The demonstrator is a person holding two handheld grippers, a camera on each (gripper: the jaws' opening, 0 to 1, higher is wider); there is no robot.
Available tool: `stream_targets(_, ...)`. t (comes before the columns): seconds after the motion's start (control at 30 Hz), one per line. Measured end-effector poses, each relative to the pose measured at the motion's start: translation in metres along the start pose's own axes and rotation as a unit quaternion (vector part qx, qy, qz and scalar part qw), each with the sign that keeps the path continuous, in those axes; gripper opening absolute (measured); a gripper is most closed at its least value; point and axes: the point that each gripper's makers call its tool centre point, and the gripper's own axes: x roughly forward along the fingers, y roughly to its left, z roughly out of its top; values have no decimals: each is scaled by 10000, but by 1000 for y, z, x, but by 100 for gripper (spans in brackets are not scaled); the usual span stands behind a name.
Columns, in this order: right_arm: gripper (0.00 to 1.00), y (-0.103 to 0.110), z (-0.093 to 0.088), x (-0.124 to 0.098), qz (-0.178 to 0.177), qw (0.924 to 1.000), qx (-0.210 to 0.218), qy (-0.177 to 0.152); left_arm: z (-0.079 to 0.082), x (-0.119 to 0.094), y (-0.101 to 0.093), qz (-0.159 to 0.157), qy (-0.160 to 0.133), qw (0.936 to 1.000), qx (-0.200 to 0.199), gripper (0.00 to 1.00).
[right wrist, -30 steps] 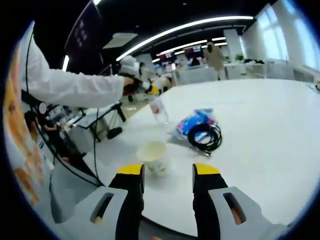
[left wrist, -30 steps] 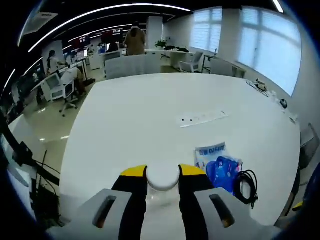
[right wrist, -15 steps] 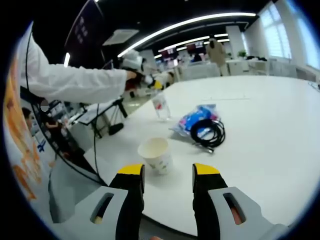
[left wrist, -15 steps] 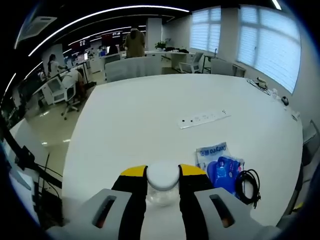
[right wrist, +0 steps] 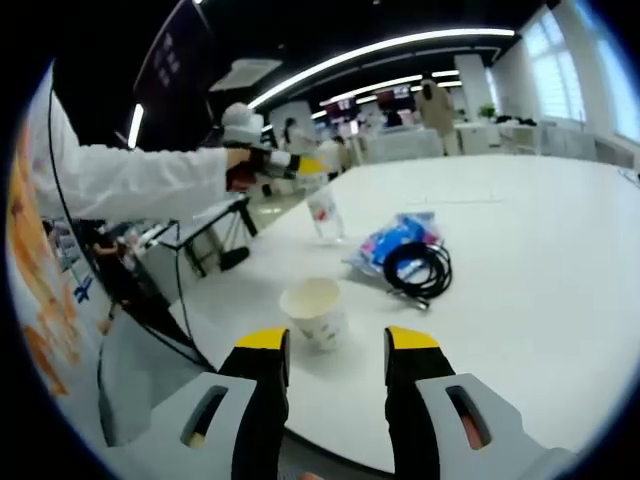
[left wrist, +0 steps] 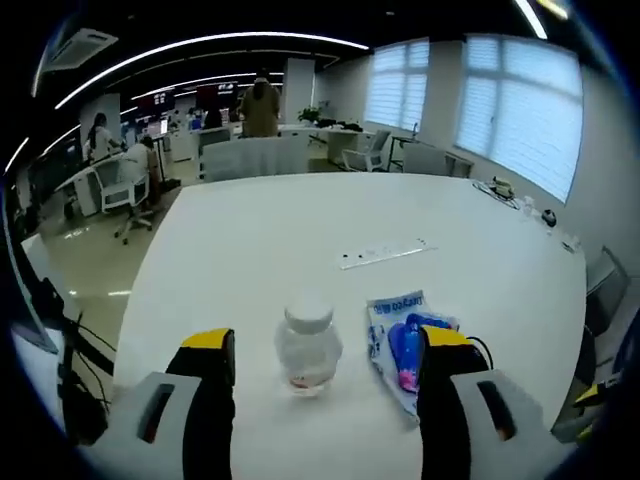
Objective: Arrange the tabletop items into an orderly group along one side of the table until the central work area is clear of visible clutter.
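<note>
Now left gripper (left wrist: 320,350) wide around bottle (left wrist: 308,345).

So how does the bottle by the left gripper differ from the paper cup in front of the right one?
The bottle is clear plastic with a white cap on; the paper cup is opaque, off-white and open-topped. The bottle stands between the left gripper's wide-open jaws; the cup sits just beyond the right gripper's jaw tips, not between them. The bottle looks taller and narrower, the cup shorter and flared. Both stand upright near the table edge, ungripped.
</note>
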Motion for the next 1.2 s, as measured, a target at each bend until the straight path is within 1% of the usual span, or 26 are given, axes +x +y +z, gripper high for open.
stream_targets(0.07,36,2,0,0,44,10000,-32,-1,-12,-18,-4,-39,-63,10000,-16,79)
stream_targets(0.13,36,5,-1,0,102,9999,-75,37,-22,-30,-8,-94,-101,9999,38,83)
stream_targets(0.17,35,6,-1,1,134,9998,-111,51,-28,-35,-11,-142,-90,9998,133,85)
stream_targets(0.2,35,8,-1,1,156,9998,-131,59,-38,-45,-15,-215,-20,9991,378,87)
stream_targets(0.27,35,11,-1,1,236,9995,-168,82,-50,-63,-19,-161,-48,9985,512,89)
stream_targets(0.33,35,14,-2,2,312,9993,-168,124,-59,-79,-25,-183,-90,9988,448,90)
stream_targets(0.4,36,17,-3,3,386,9990,-164,149,-67,-90,-33,-231,-146,9990,362,94)
stream_targets(0.47,36,21,-2,5,450,9987,-161,168,-80,-106,-46,-234,-201,9990,314,97)
stream_targets(0.53,37,22,0,7,486,9985,-157,183,-88,-115,-55,-230,-274,9987,355,100)
stream_targets(0.57,37,24,0,7,507,9984,-149,197,-94,-120,-62,-238,-301,9982,464,100)
stream_targets(0.63,37,25,2,9,542,9982,-135,230,-105,-125,-69,-311,-334,9968,659,100)
stream_targets(0.8,37,31,8,10,678,9969,-304,267,-123,-137,-73,-238,-293,9978,543,100)
stream_targets(0.83,37,31,10,10,689,9967,-328,269,-126,-141,-71,-137,-312,9981,523,100)
stream_targets(1.0,37,32,16,15,756,9957,-435,303,-136,-151,-73,9,-406,9980,482,100)
stream_targets(1.1,37,33,20,21,820,9944,-562,349,-145,-150,-77,33,-429,9978,496,100)
stream_targets(1.17,37,36,24,25,883,9931,-670,371,-157,-145,-78,53,-247,9980,574,100)
stream_targets(1.2,37,37,26,26,920,9923,-726,387,-162,-142,-78,52,-216,9983,543,100)
